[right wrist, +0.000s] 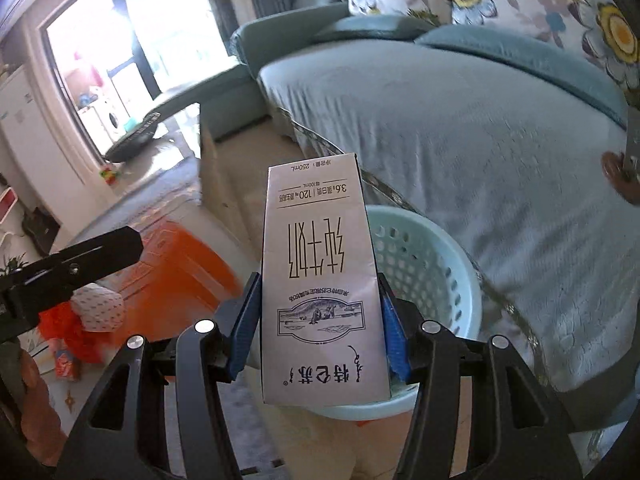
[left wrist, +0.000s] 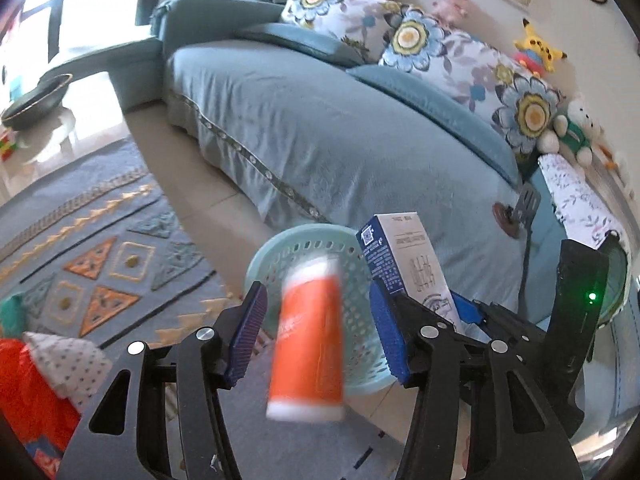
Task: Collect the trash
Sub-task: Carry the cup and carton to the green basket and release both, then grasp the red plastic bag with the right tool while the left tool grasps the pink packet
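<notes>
white carton point(right wrist: 320, 280) between right fingers point(right wrist: 244, 320)

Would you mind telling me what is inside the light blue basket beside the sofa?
Nothing shows inside the light blue basket: only its perforated inner wall is visible. The milk carton in the right gripper and the blurred orange bottle cover its floor, so that part cannot be seen.

sofa point(left wrist: 320, 128) lying under a blue-grey cover | flowered cushions point(left wrist: 420, 36) leaning along its back | soft toys point(left wrist: 538, 46) sitting above them | patterned rug point(left wrist: 100, 248) covering the floor
</notes>
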A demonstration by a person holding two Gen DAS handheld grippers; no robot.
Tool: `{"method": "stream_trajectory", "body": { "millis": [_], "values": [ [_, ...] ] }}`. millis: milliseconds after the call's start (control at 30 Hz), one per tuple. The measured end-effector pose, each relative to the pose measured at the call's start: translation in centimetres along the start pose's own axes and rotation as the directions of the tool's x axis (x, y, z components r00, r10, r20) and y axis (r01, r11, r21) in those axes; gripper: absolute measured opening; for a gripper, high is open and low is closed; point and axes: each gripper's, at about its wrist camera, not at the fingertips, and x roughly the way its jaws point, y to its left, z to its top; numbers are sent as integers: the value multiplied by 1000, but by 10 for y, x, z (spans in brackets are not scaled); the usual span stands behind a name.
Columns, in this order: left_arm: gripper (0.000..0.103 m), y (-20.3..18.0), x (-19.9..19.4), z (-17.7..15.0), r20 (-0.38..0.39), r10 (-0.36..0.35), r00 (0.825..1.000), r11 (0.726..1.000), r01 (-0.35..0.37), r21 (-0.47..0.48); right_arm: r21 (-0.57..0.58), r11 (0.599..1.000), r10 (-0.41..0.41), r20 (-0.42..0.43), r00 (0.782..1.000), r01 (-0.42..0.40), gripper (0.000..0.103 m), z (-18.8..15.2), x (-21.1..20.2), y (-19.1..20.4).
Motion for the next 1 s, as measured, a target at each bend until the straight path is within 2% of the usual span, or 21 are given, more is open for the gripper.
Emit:
{"method": "stream_trajectory", "body": {
  "millis": [33,133,333,500,633,767,933,1000],
  "values": [
    [53,1,4,0,-8,-7,1000,1000,7,-1,7,1000,-8,-5,1000,8,53,-1,3,-3],
    [63,7,12,-2,-24,-1,1000,1000,0,-23,41,999,-20,-34,999,21,53,-6,15,-14],
    [66,19,4,-10,-18,15,1000,999,-15,-33,54,998,-30,-61,998,33,53,-12,22,-21],
    [67,34,-21,-14,13,-22,1000,997,23,-76,29,999,-14,-54,998,15,53,-14,15,-9],
    [68,42,-56,-16,79,-31,996,994,39,-103,-4,1000,31,-35,999,-31,53,-10,1,12],
    [73,53,-94,-25,151,-11,988,990,32,-136,-71,993,90,-12,996,-90,53,-5,-14,48],
    [73,79,-140,-45,222,31,974,976,18,-219,-200,963,185,0,983,-182,53,-5,-30,109],
    [73,92,-160,-56,249,78,965,967,-13,-253,-244,945,221,-8,975,-216,53,-7,-33,132]
  ]
}}
